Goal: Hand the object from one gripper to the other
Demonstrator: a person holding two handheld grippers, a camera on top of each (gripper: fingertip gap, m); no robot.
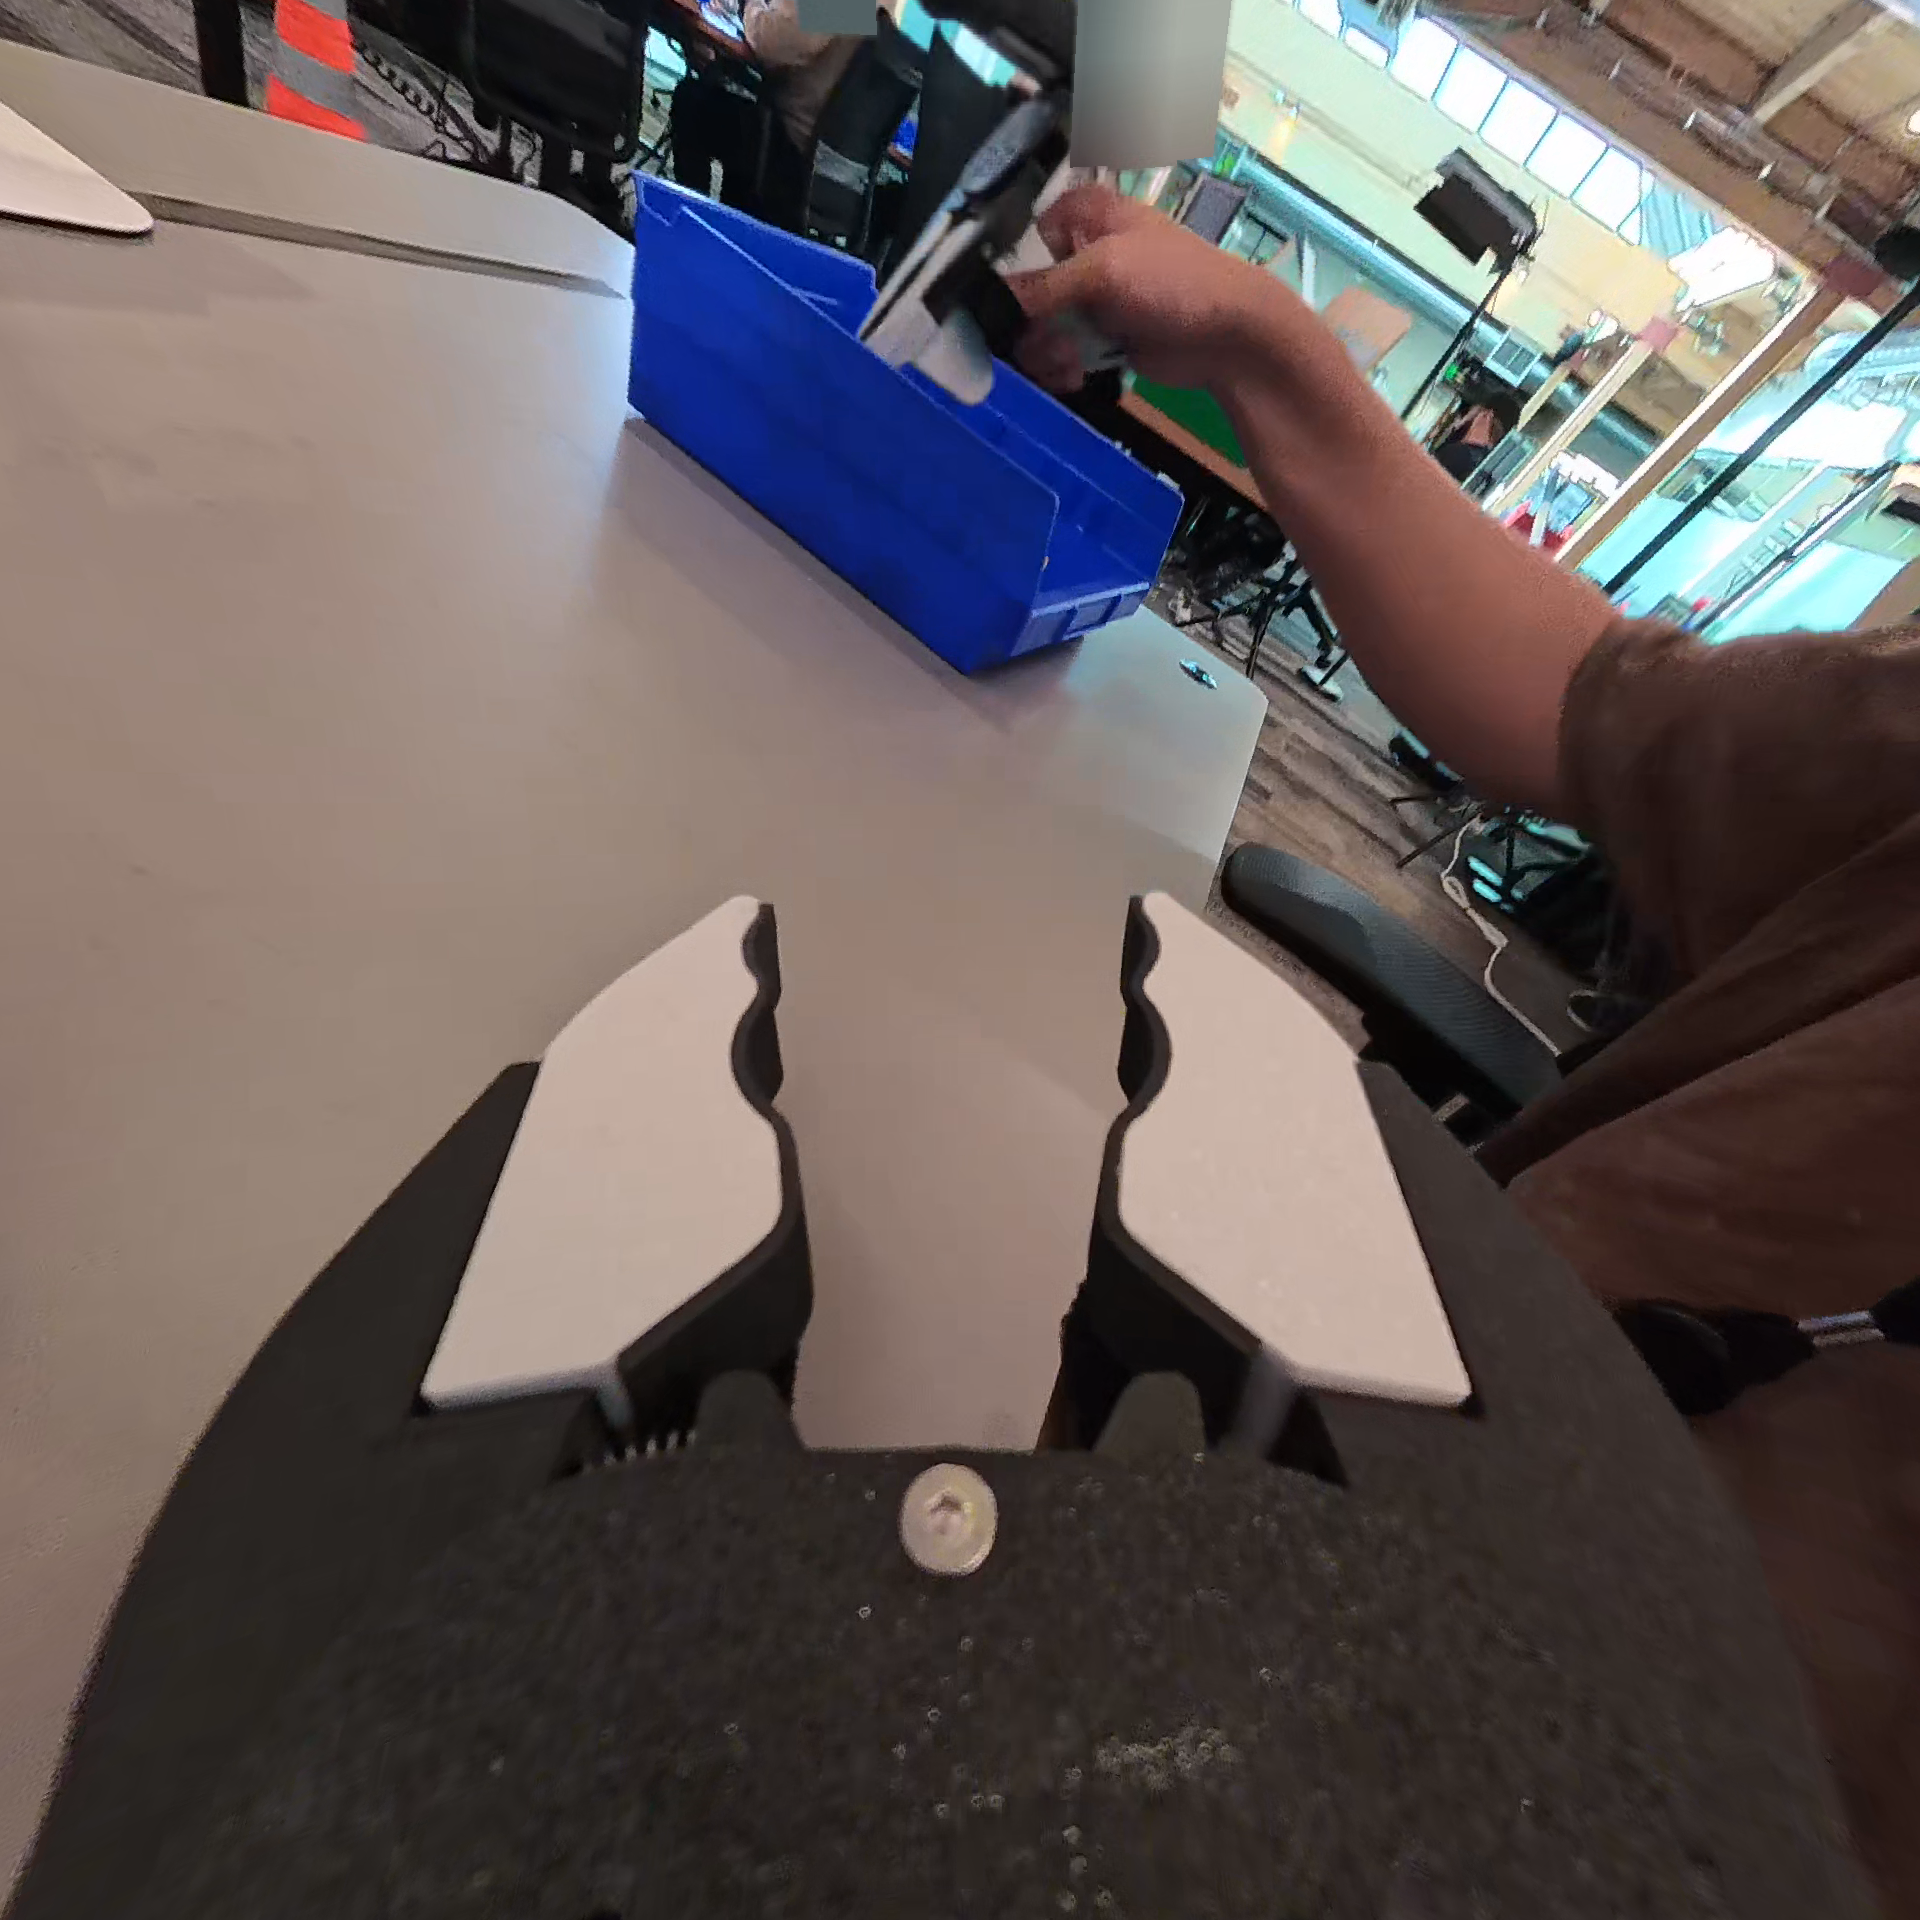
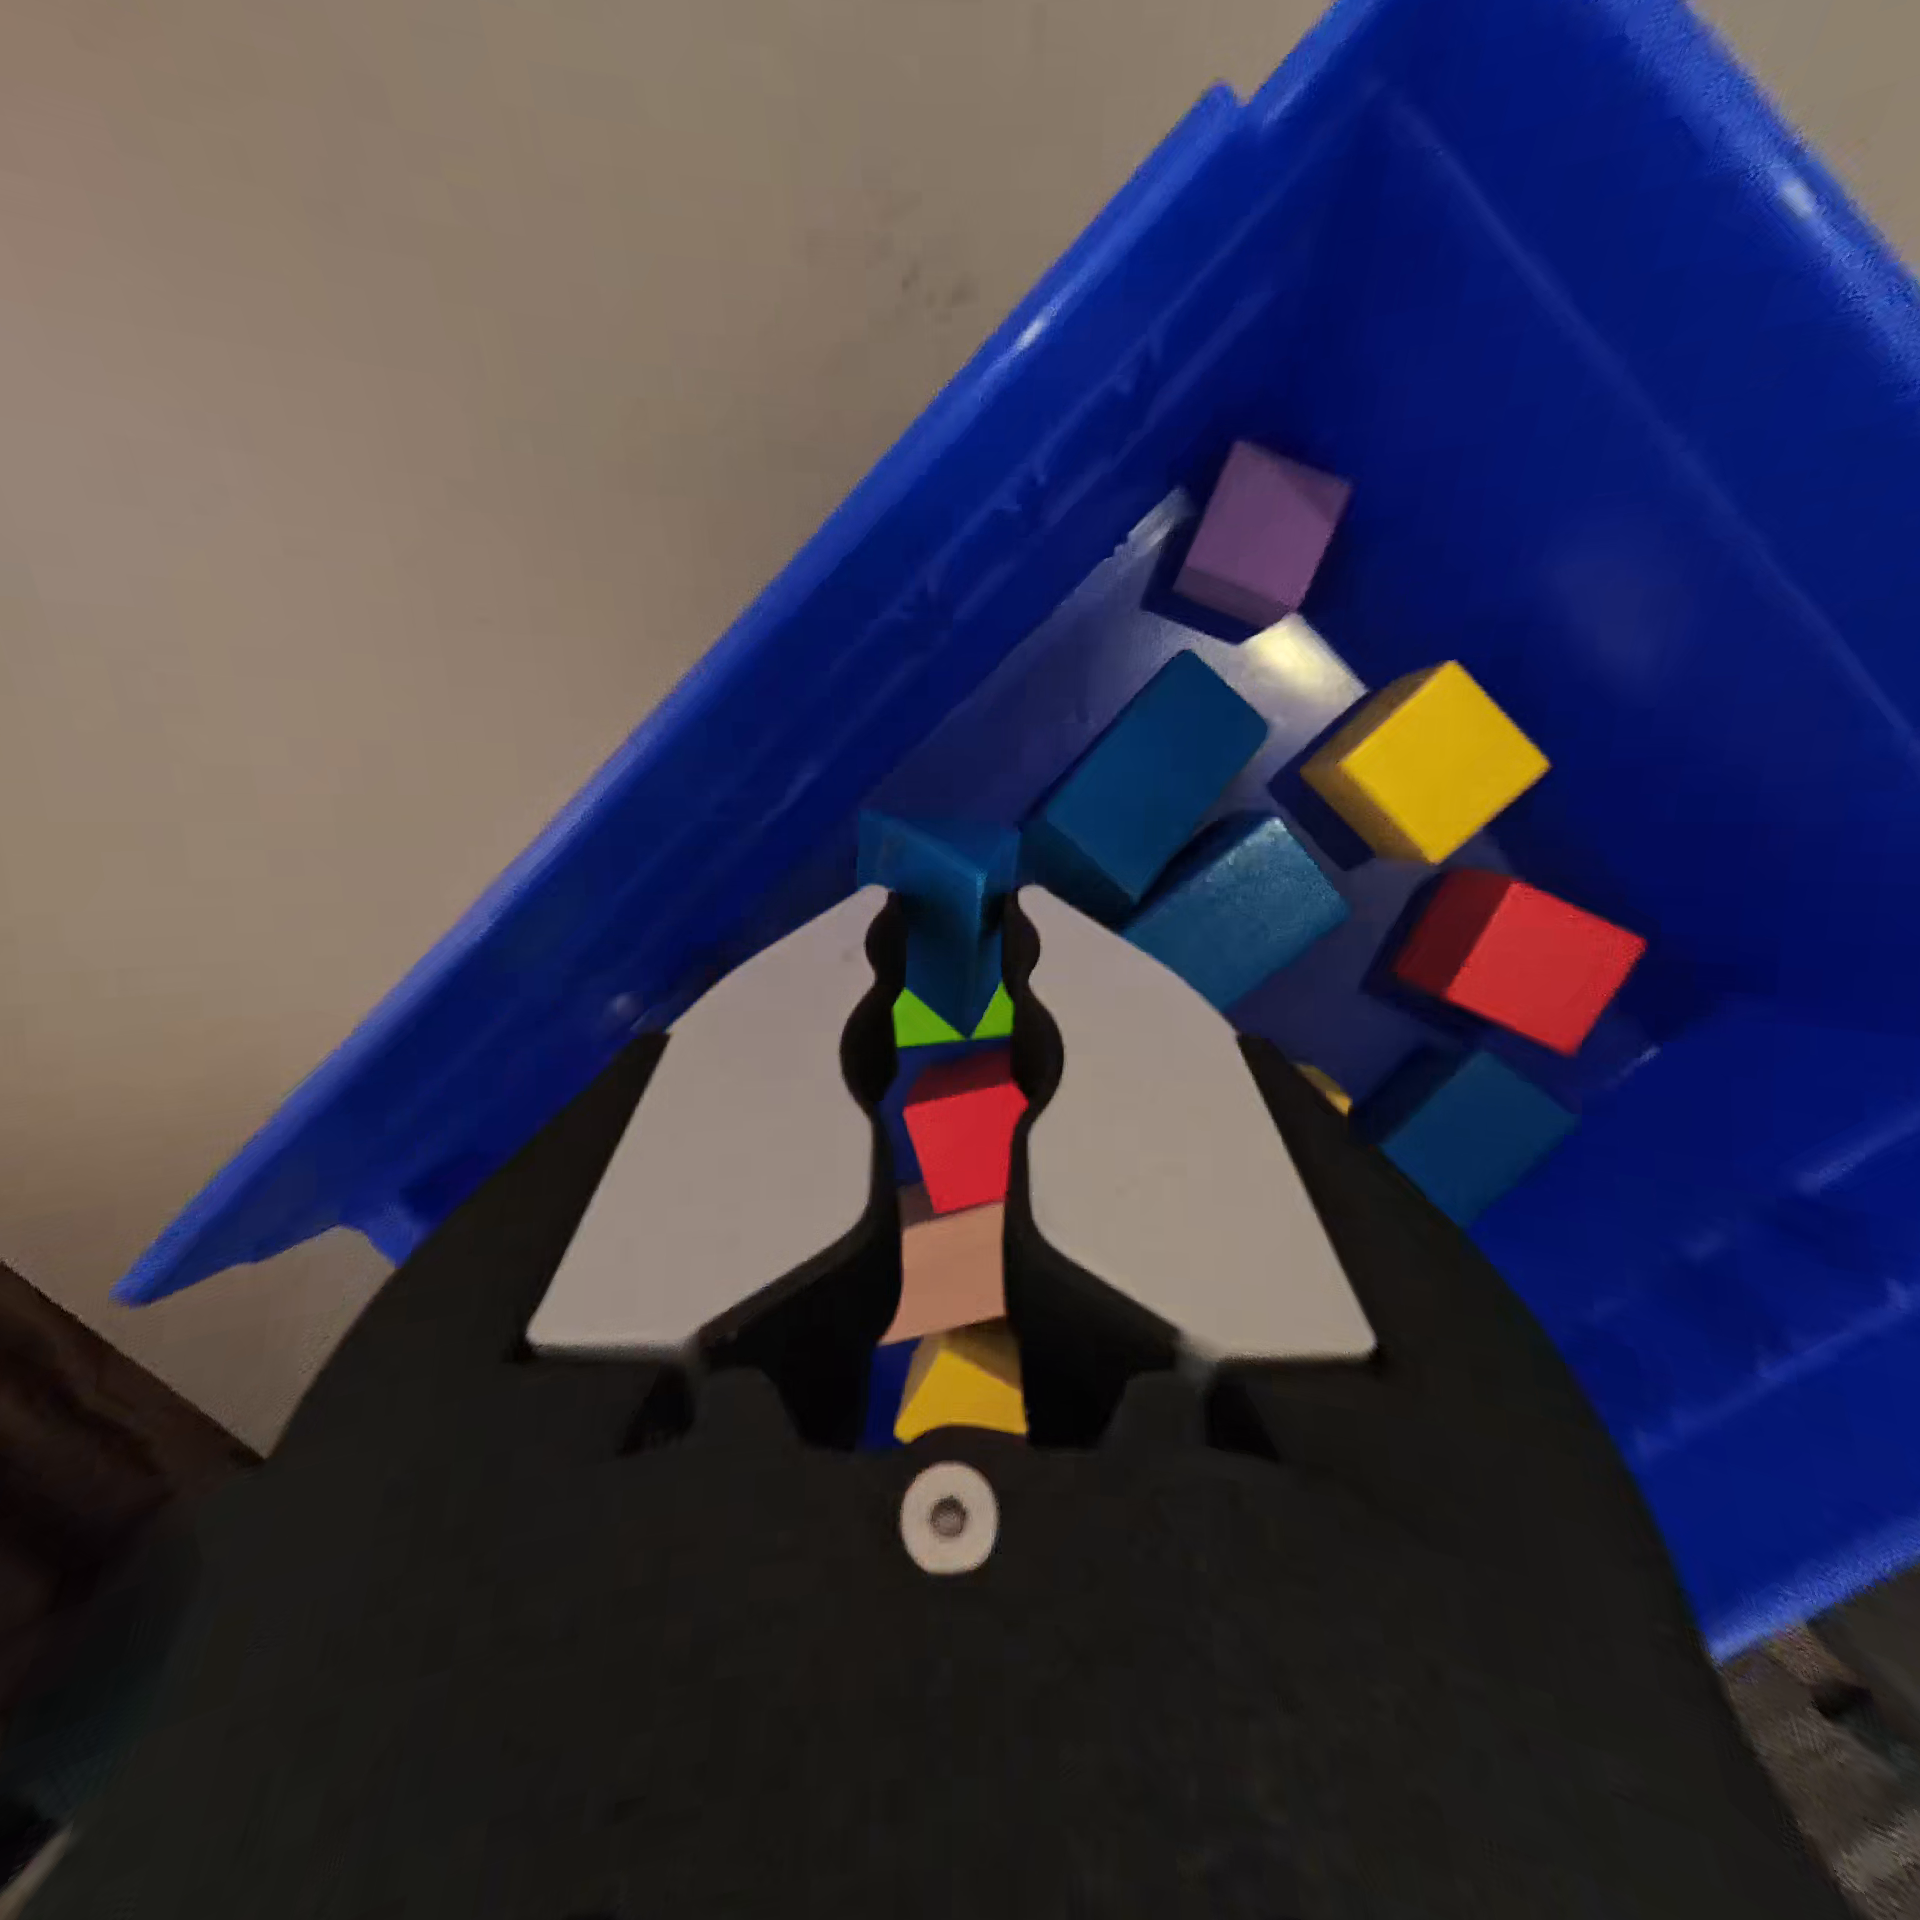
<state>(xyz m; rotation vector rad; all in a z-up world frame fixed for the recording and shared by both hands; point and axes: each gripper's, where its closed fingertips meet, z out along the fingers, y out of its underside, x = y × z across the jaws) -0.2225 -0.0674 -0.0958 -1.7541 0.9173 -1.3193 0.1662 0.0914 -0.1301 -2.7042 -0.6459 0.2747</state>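
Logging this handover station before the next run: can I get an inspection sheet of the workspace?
Surface: grey table, bare in front of the left gripper.
Job's things: blue bin near the far edge; coloured blocks inside, including purple, yellow, red.
Clutter: pale flat item at far left.
Grippers: left gripper open, empty; right gripper shut on blue block in the bin.
Cables: white cable on the floor.
Surroundings: chair, stands, people behind.
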